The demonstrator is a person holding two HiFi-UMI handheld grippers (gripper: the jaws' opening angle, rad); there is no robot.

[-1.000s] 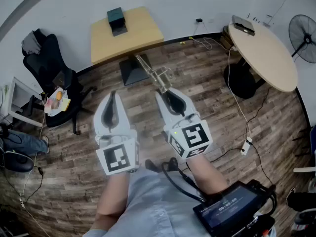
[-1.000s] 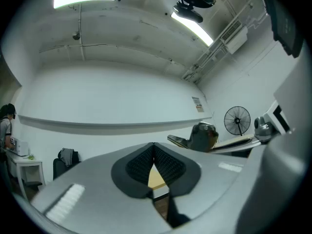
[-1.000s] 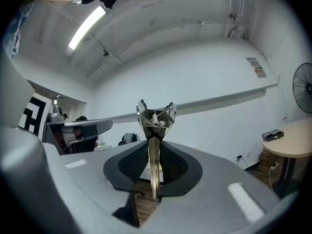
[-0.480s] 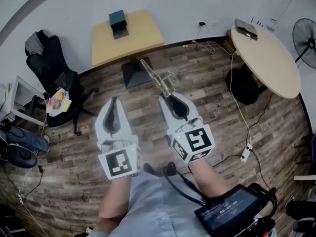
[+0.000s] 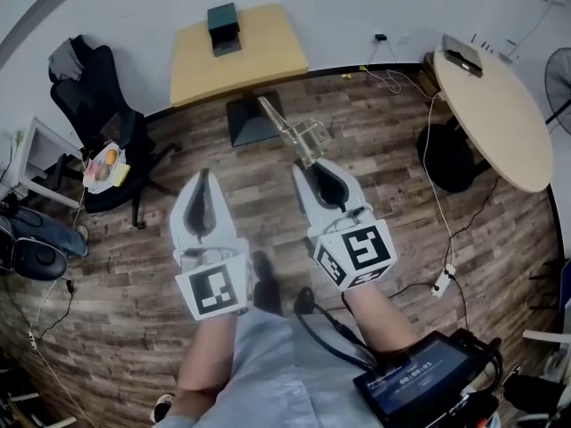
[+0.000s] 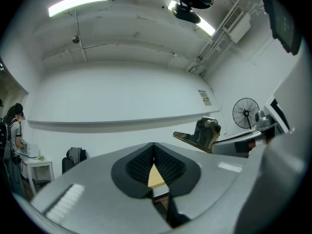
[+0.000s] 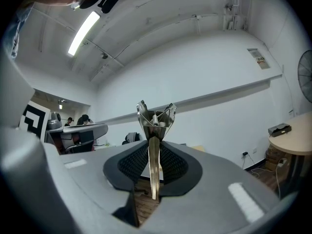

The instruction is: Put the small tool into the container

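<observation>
Right tongs [image 5: 310,164] pinch the small tool [image 5: 287,132] by its flat shank. The forked head points ahead, roughly level, probably so it can enter the container head-first. Left tongs [image 5: 203,176] are pressed together with nothing between them, held alongside and idle. The dark container [image 5: 223,27] sits at the far edge of the worktop [image 5: 263,61], well apart from the tool. Judgement: carry stage; tool is in the air, not yet at the container.

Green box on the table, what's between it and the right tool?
Head view: the metal utensil held by the right tool points toward the green box; past it come the table's dark base and yellow tabletop.
</observation>
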